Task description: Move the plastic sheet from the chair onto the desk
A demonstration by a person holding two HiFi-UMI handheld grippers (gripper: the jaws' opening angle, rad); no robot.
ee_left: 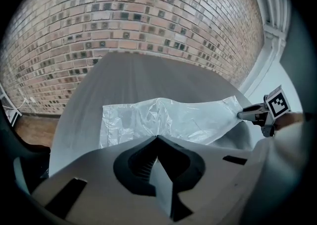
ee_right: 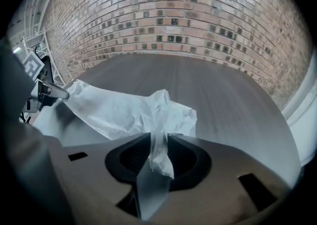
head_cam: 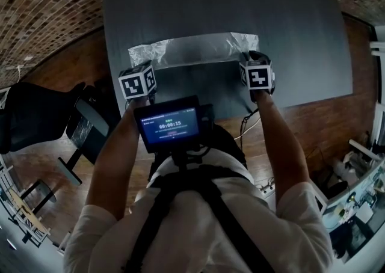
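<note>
Pinching the left end of the plastic sheet (head_cam: 192, 49) with the left claw (ee_left: 157, 139), clamped tight. Standing slightly parted at the right claw (ee_right: 159, 137), with the sheet's right end draped loosely between. Lying crumpled and stretched across the dark table (head_cam: 228, 1), between both claws.

Brick wall (ee_left: 148, 30), wooden floor (head_cam: 54, 73).
A dark grey tabletop (head_cam: 240, 7) stood before the brickwork in dim light; a black chair (head_cam: 36, 115) sat on the boards off to its left.
</note>
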